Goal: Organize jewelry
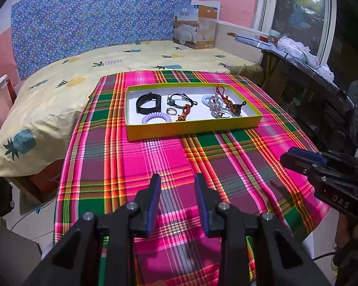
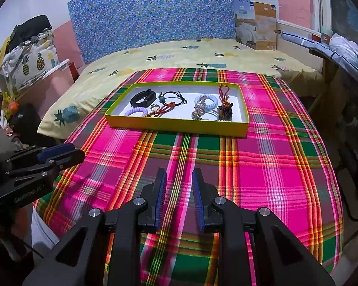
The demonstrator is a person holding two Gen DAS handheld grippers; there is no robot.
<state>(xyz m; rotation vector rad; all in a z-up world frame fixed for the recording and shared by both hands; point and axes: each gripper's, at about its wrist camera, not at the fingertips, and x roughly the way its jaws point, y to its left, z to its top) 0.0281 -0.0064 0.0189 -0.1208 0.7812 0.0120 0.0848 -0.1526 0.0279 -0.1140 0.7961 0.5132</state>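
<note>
A yellow tray [image 1: 193,132] with a white floor sits at the far middle of the plaid table; it also shows in the right wrist view [image 2: 176,126]. In it lie a black band [image 1: 148,103], a lilac coil tie [image 1: 156,118], a ring [image 1: 171,111], black cords [image 1: 182,99], a pale blue coil tie [image 1: 206,99], a crystal bracelet [image 1: 216,106] and red-and-brown knotted charms [image 1: 228,100]. My left gripper [image 1: 177,178] is open and empty above the near cloth. My right gripper [image 2: 179,174] is open and empty, also short of the tray.
The table carries a pink, green and yellow plaid cloth [image 1: 155,157]. A bed with a pineapple sheet [image 1: 59,90] lies behind and left. A boxed quilt [image 1: 195,26] stands on the bed. A cluttered shelf [image 1: 298,54] runs along the right by the window.
</note>
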